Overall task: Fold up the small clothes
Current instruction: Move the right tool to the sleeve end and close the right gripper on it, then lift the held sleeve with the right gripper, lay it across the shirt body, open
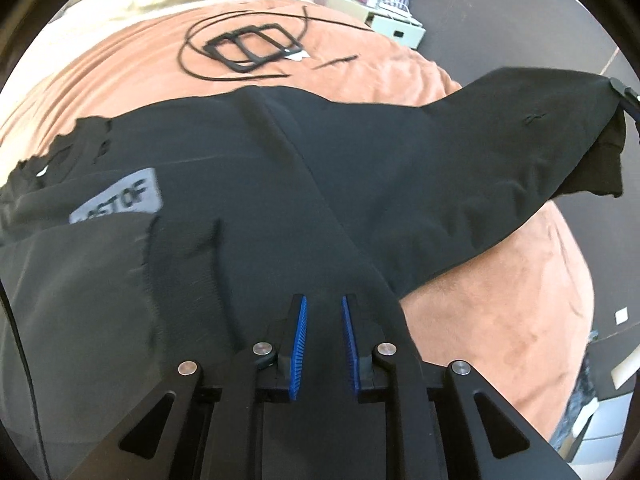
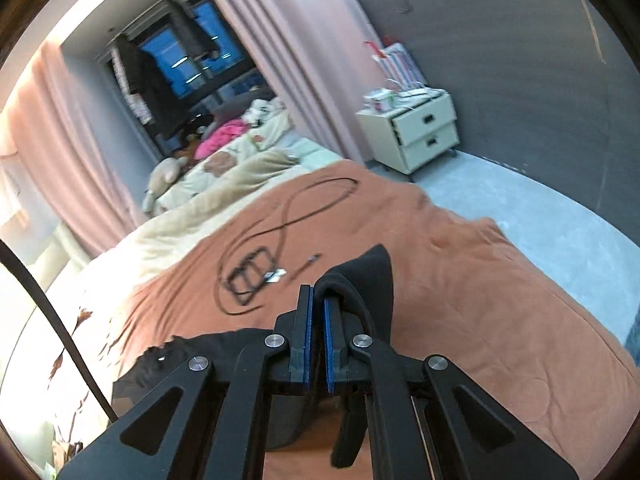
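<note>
A black garment [image 1: 360, 152] with a grey printed label [image 1: 120, 196] lies spread on the orange bed cover [image 1: 480, 300]. My left gripper [image 1: 324, 300] points down at its near edge, with the blue pads [image 1: 300, 332] closed on a bunch of the black cloth. Folds run from there across the garment. At the far right my right gripper [image 1: 624, 94] holds one corner up off the bed. In the right wrist view that gripper [image 2: 318, 292] is shut on the black garment [image 2: 376, 272], and cloth drapes over its right finger [image 2: 344, 320].
A coiled black cable with a black frame-like strap [image 1: 252, 46] lies on the bed cover beyond the garment. A cream blanket [image 2: 224, 184] and soft toys sit further back. A cream nightstand [image 2: 416, 132] stands on the grey floor by the pink curtain [image 2: 288, 60].
</note>
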Tool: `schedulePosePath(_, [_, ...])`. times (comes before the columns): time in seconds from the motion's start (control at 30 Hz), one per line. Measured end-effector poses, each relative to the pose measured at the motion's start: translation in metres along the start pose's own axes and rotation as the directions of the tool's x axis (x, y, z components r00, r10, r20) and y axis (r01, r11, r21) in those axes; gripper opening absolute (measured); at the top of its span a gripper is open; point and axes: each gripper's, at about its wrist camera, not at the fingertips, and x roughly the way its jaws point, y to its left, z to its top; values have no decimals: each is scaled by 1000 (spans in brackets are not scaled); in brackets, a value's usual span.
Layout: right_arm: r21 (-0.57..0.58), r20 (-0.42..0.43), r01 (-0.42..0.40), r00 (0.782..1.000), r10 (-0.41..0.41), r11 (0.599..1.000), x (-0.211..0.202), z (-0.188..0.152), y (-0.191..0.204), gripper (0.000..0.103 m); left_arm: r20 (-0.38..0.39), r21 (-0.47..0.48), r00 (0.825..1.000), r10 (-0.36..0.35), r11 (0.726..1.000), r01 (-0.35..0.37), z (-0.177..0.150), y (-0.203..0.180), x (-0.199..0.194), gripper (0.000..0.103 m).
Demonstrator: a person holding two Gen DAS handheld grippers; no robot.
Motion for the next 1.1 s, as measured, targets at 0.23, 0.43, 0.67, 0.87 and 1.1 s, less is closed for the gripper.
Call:
schedulePosePath(0.23, [-17,-23,-72,997,71,997,-7,3,33,2,42,-29,999,33,999,-32,-7,27,-50,20])
schedulePosePath(0.43, [-10,-37,-131,991,131,991,1,11,53,2,60,-60,996,66,996,-63,-13,53,-87,20])
schedulePosePath(0.67, [-35,-71,-200,978,197,979,25,17,74,2,64,-106,993,103,990,-95,-28,94,-119,29])
schedulePosePath(0.87, [-61,-117,-244,965,236,968,52,20,96,2,71,-156,989,127,981,-115,-46,135,-142,29])
schedulePosePath(1.1, [-81,-167,-287,948,271,954,81,20,124,2,78,-216,985,151,968,-131,-65,182,-161,29])
